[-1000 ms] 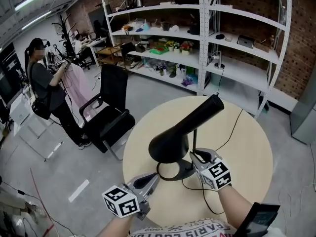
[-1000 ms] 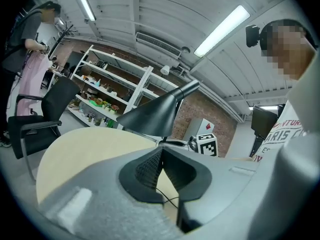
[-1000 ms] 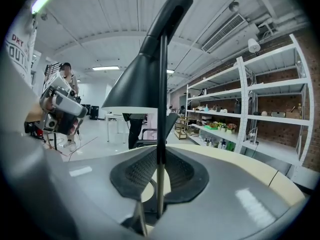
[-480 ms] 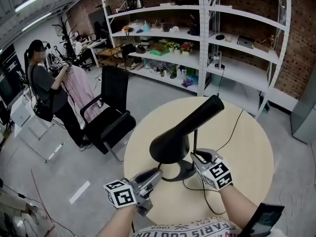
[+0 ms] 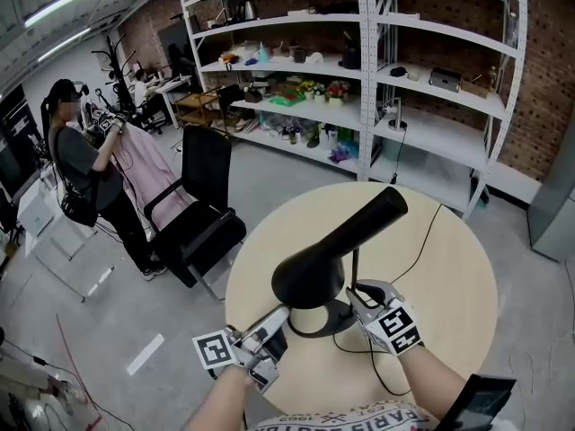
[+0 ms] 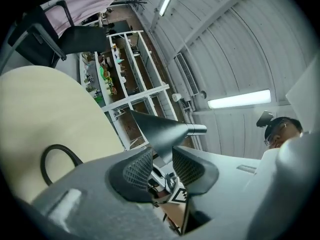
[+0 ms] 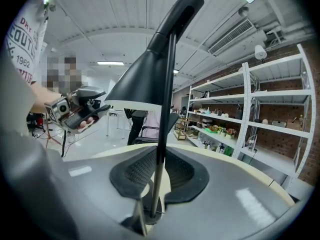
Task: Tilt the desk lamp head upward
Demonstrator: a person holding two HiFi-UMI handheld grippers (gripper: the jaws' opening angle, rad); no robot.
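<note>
My left tongs (image 5: pixel 275 321) have crept closer to the desk lamp (image 5: pixel 341 236) and are opening wide, empty, just under its shade (image 5: pixel 310 277). The lamp stands on a round pale table (image 5: pixel 449 268), with white shelving (image 5: pixel 431 124) behind. My right tongs (image 5: pixel 359 293) are easing open around the stem (image 7: pixel 162 134).

A smooth, matt black cone-shaped lamp head (image 5: pixel 310 272) with a faint sheen sits just beyond the left gripper (image 6: pixel 161 156). Its moulded grey plastic jaws are opening with nothing between them, and their dark pads (image 6: pixel 138 170) are finely ribbed. A thin dark metal lamp stem (image 7: pixel 162 134) runs between the opening jaws of the right gripper (image 7: pixel 161 166), above a smooth, matt cream round tabletop (image 5: pixel 449 277).
</note>
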